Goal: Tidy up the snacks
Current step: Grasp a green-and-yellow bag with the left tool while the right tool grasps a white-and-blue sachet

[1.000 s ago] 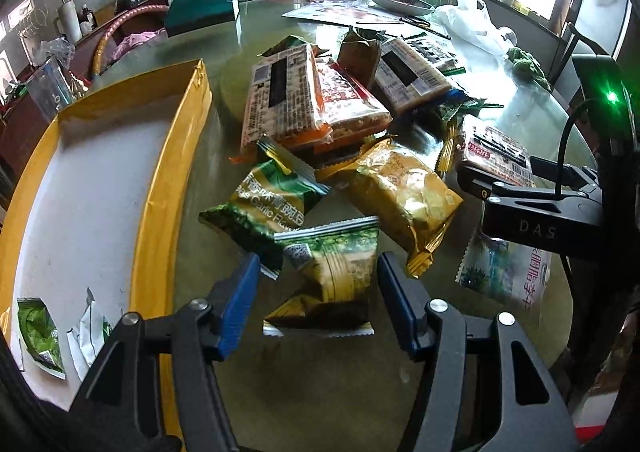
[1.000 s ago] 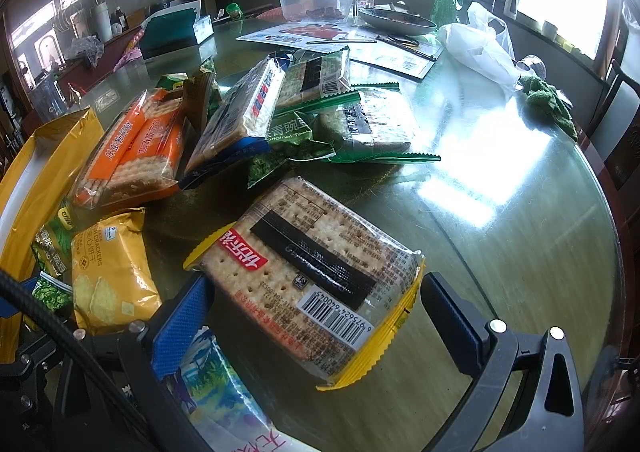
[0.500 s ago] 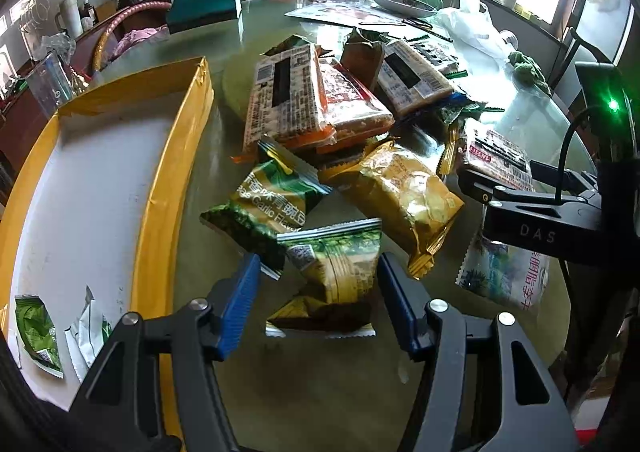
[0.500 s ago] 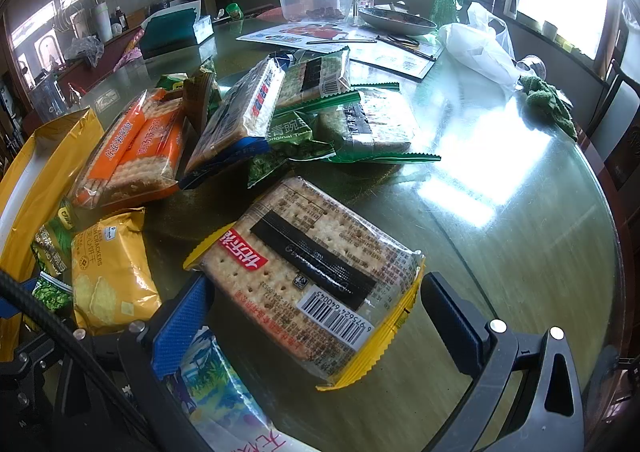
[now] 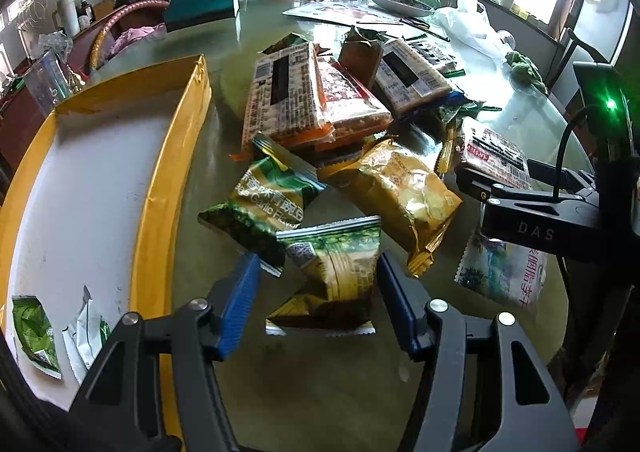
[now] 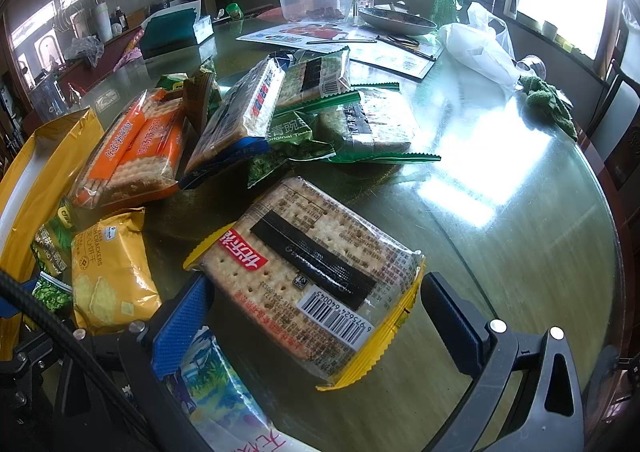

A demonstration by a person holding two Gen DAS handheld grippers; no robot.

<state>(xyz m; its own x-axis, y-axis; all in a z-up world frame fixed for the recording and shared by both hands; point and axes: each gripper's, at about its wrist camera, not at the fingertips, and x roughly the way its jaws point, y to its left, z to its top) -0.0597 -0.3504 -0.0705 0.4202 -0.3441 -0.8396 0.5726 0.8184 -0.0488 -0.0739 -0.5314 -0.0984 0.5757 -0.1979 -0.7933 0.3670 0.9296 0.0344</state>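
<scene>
Green pea packet (image 5: 334,272) lies on the glass surface (image 5: 320,384) between the left tool's (image 5: 316,304) spread jaws, untouched. The right tool (image 6: 316,322) straddles a cracker pack (image 6: 316,276), jaws wide, not gripping; the yellow tray (image 5: 160,188) sits beside the snack pile.

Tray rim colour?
Yellow rim, white floor; clearest in the left wrist view.

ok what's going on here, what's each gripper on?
Snack sorting on a round glass table. The left gripper is open, its blue fingers either side of a small green-and-gold snack packet beside the yellow-rimmed white tray, which already holds two small packets. The right gripper is open around a clear cracker pack with yellow ends. Neither is gripped yet; most of the pile waits on the table.
</scene>
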